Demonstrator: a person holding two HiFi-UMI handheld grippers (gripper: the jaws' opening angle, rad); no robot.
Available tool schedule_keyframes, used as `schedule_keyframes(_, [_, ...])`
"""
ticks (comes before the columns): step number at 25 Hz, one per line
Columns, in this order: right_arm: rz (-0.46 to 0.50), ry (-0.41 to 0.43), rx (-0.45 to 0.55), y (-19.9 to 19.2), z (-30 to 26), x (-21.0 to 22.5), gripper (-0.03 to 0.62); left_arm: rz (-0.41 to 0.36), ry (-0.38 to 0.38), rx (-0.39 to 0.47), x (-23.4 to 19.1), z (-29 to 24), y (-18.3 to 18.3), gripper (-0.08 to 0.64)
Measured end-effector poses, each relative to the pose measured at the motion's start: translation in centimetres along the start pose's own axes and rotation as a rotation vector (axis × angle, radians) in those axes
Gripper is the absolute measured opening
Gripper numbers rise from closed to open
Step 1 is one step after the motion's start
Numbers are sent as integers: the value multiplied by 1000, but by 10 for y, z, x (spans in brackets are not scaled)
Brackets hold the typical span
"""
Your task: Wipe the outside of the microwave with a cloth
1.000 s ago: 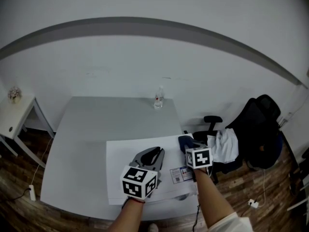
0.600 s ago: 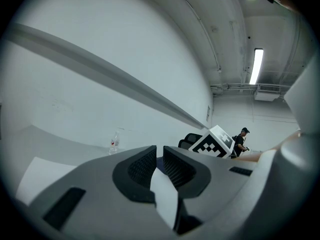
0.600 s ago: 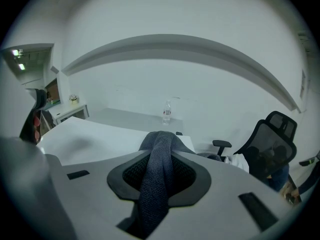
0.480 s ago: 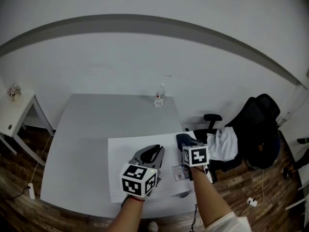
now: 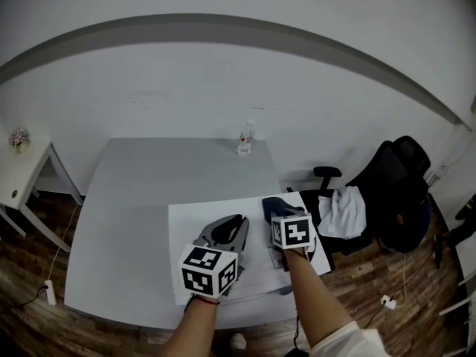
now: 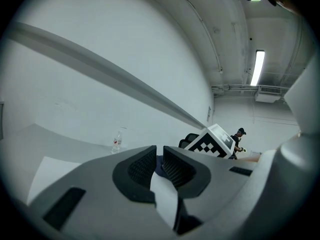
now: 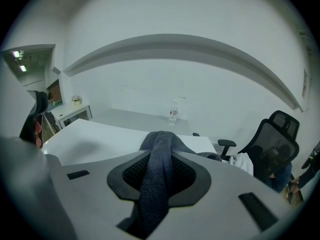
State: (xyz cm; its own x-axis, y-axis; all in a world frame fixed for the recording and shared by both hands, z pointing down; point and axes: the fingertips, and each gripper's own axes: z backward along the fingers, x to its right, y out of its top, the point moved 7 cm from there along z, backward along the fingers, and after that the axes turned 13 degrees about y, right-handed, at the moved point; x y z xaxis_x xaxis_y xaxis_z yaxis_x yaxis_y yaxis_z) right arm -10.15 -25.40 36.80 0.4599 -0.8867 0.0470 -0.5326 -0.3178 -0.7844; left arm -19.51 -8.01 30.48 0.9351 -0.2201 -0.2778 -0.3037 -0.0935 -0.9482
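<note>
**Dark cloth clamped in the right tool**

Left tool [image 5: 236, 223] hangs over the white microwave [image 5: 193, 222] at the worktop's [image 5: 149, 192] front edge, jaws nearly together on nothing. Right tool [image 5: 278, 216] pinches the cloth [image 7: 160, 149] above the microwave's right end. A clear bottle [image 5: 244, 139] stands at the far edge.
</note>
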Motion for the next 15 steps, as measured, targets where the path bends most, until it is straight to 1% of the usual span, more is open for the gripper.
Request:
schedule_keyframes(9, [-7, 1, -2, 3, -6, -35, 95, 15, 22, -2, -18, 17, 3, 43])
schedule_keyframes(15, [7, 21, 2, 9, -11, -61, 95, 7, 30, -7, -29, 27, 5, 43])
